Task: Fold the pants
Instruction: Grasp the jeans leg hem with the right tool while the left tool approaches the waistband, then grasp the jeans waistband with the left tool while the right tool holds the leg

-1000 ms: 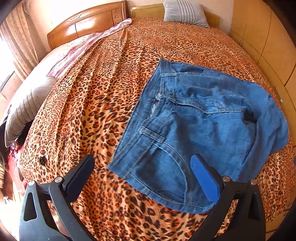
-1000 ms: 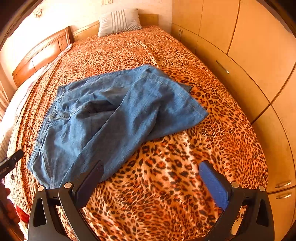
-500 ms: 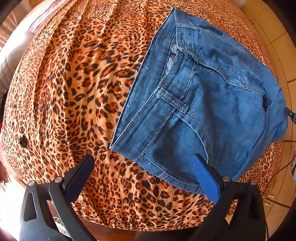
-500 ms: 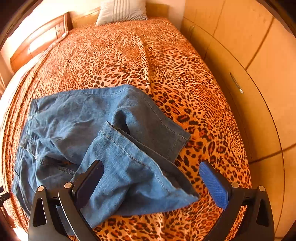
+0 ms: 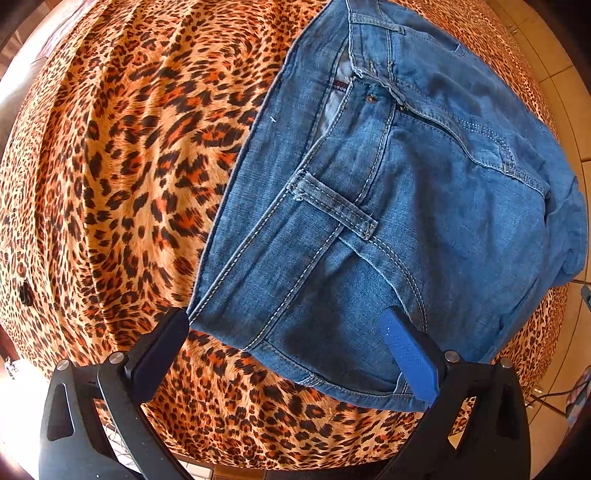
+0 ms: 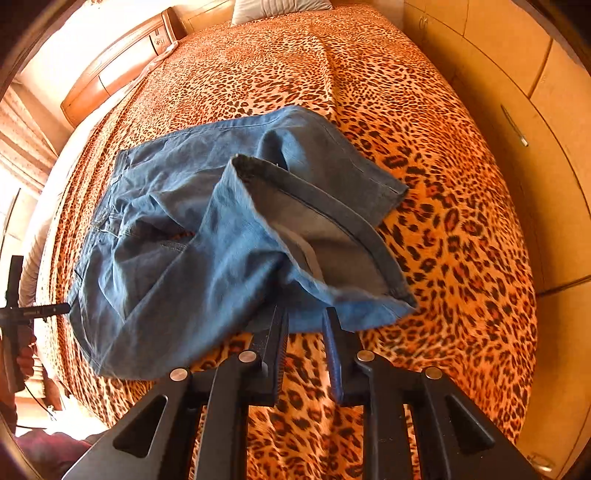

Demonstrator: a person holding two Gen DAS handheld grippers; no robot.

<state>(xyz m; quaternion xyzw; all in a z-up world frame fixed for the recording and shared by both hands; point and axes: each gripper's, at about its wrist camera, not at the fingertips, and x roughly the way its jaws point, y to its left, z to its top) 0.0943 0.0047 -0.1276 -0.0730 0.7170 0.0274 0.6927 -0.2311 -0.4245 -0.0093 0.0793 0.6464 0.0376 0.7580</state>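
Blue denim pants (image 5: 388, 206) lie rumpled on a leopard-print bedspread (image 5: 110, 166). In the left wrist view my left gripper (image 5: 284, 343) is open, its fingers straddling the near corner of the waistband, just above the cloth. In the right wrist view the pants (image 6: 207, 251) lie with one leg folded over. My right gripper (image 6: 304, 325) is nearly closed on the near hem of that leg, which looks pinched and slightly lifted.
The bedspread (image 6: 424, 184) covers the whole bed. A wooden headboard (image 6: 122, 70) and a grey pillow (image 6: 277, 5) are at the far end. Wooden wardrobe doors (image 6: 535, 110) run along the right side. The bed's near edge and tiled floor (image 5: 565, 369) are close.
My left gripper has moved down onto the waistband corner. My right gripper has closed from wide open onto the leg hem, and the leg has bunched up.
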